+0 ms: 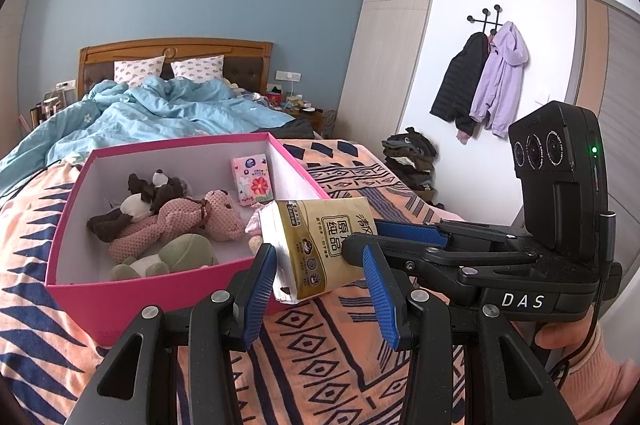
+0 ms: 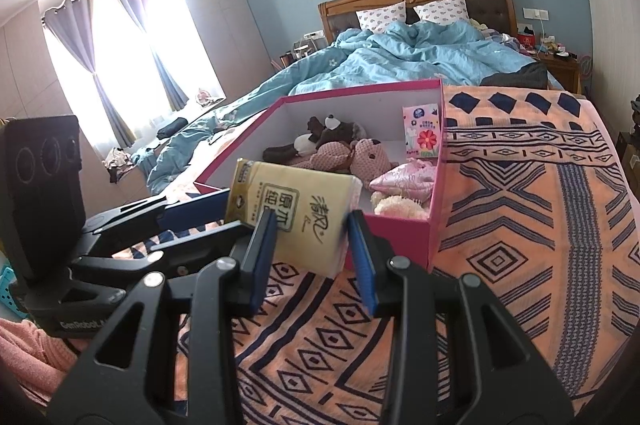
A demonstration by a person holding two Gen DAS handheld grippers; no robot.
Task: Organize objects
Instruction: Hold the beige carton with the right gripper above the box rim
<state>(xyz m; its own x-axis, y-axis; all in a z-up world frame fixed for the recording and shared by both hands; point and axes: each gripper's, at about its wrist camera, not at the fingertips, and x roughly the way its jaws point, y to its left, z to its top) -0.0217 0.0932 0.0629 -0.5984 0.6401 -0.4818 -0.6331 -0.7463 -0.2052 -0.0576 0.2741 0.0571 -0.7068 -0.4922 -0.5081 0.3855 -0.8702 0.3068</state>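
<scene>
**Tissue Pack Held Between Two Grippers Beside Pink Box**

A soft, gold-and-white plastic-wrapped pack of paper tissues (image 1: 320, 245) is seen held in the air over the orange patterned blanket (image 1: 340, 357) on the bed, just in front of the open pink cardboard box (image 1: 72, 289). The pack is gripped at both ends: the jaws of the left gripper (image 1: 320, 265) are closed on one end, and those of the right gripper (image 2: 312, 237) on the other. Inside the box, a pink plush bear (image 1: 180, 225), a dark plush toy (image 1: 140, 201) and a small floral tissue packet (image 1: 254, 179) are already stored. The pack is judged light, squashy and slightly slippery; a hold across its short sides is thought safest.
</scene>
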